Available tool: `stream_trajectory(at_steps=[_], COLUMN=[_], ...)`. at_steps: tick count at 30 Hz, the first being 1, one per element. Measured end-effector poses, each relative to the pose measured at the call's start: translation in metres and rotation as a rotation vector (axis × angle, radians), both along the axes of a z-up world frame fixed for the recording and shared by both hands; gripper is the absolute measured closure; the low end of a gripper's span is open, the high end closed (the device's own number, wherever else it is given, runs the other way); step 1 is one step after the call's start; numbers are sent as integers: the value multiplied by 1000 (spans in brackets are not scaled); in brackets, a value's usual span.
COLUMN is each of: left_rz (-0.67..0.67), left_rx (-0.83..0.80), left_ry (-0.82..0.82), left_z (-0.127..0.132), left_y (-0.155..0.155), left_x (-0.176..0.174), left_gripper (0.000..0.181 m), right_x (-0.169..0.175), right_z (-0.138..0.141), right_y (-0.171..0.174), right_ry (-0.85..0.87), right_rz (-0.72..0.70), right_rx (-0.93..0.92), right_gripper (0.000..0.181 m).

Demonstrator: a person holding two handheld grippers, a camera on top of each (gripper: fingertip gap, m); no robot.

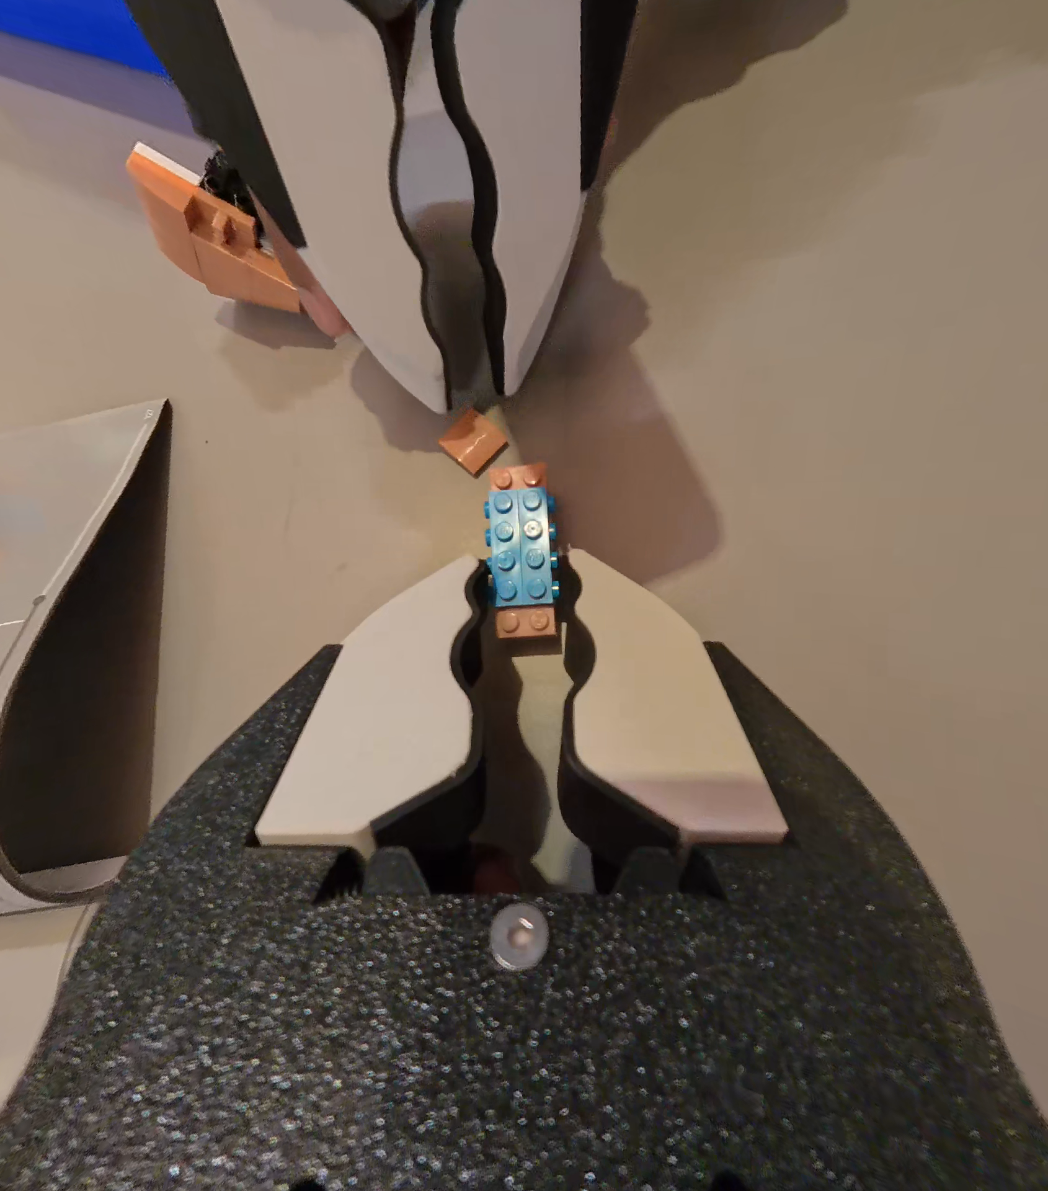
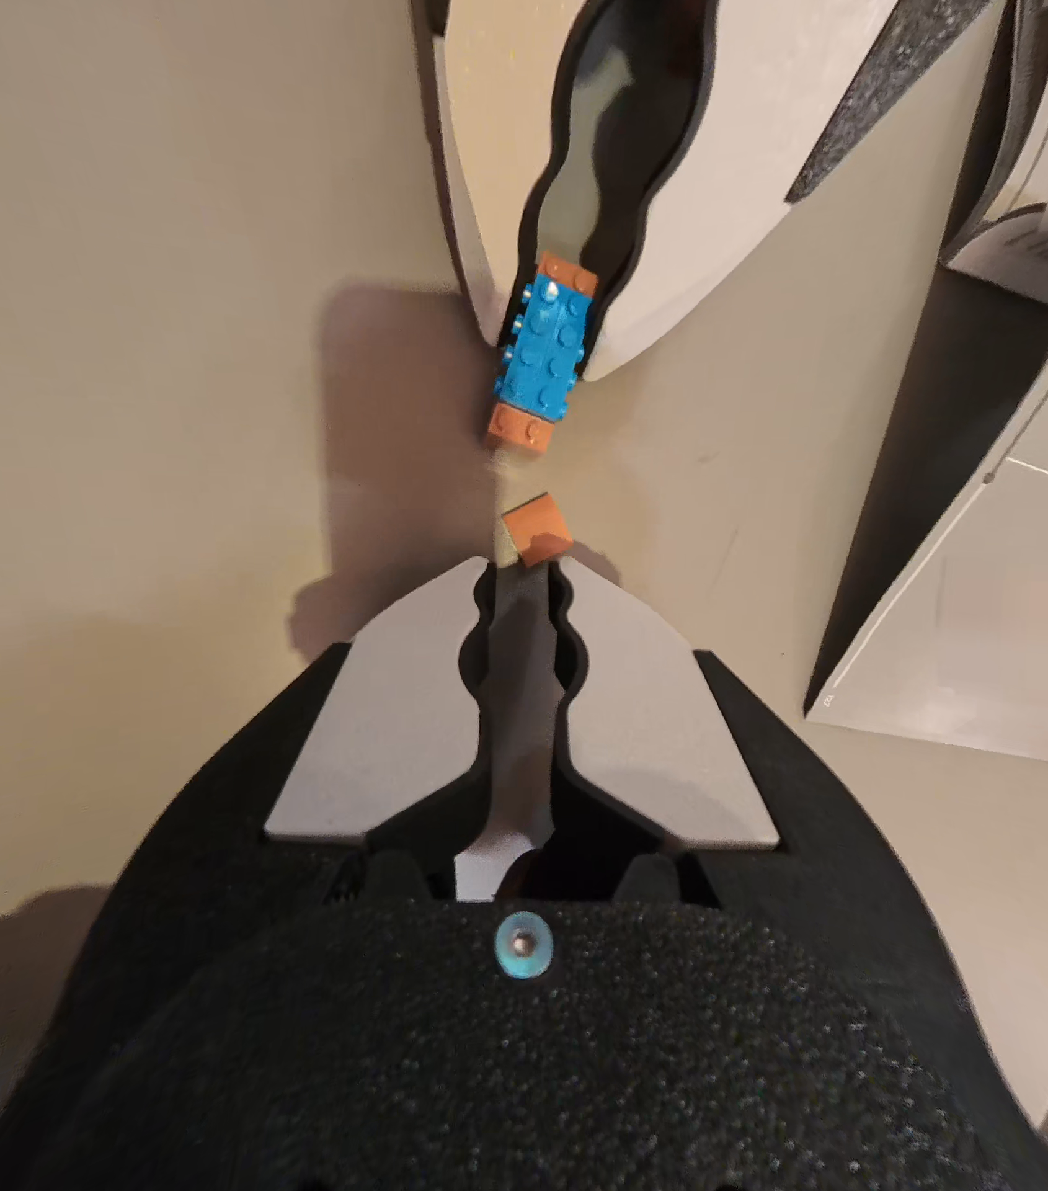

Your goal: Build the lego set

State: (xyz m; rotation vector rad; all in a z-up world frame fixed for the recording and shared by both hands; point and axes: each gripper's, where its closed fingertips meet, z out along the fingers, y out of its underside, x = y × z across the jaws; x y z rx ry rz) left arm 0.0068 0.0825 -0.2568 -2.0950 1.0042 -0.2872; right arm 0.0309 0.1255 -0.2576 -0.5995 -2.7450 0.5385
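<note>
A blue studded Lego assembly (image 1: pixel 520 548) with a brown plate at each end is held in my left gripper (image 1: pixel 524 570), which is shut on its sides above the beige table. It also shows in the right wrist view (image 2: pixel 544 348), inside the left gripper (image 2: pixel 547 361) at the top. My right gripper (image 2: pixel 523 567) is shut on a small brown piece (image 2: pixel 541 525) at its fingertips. In the left wrist view the right gripper (image 1: pixel 476 396) comes down from the top, and the small brown piece (image 1: pixel 473 445) hangs just short of the assembly's far brown end.
A brown Lego sub-build (image 1: pixel 212 238) with a black part lies on the table at upper left, behind the right gripper. A curled grey booklet (image 1: pixel 57 580) lies at the left; it is at the right in the right wrist view (image 2: pixel 959 548). A blue object (image 1: pixel 57 51) sits at the top left. The left gripper's tips are roughly 6 centimetres from the right gripper's.
</note>
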Motion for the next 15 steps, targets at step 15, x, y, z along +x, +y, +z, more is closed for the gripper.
stream_trajectory(at_steps=[15], left_rz=[-5], left_rx=[-7], left_ry=[-18], left_z=[0], left_y=[-3], left_x=[-3], left_gripper=[160], right_x=[-16], right_z=[-5], right_y=[-3], right_ry=[-48], right_rz=[-48], right_rx=[-32], right_gripper=[165])
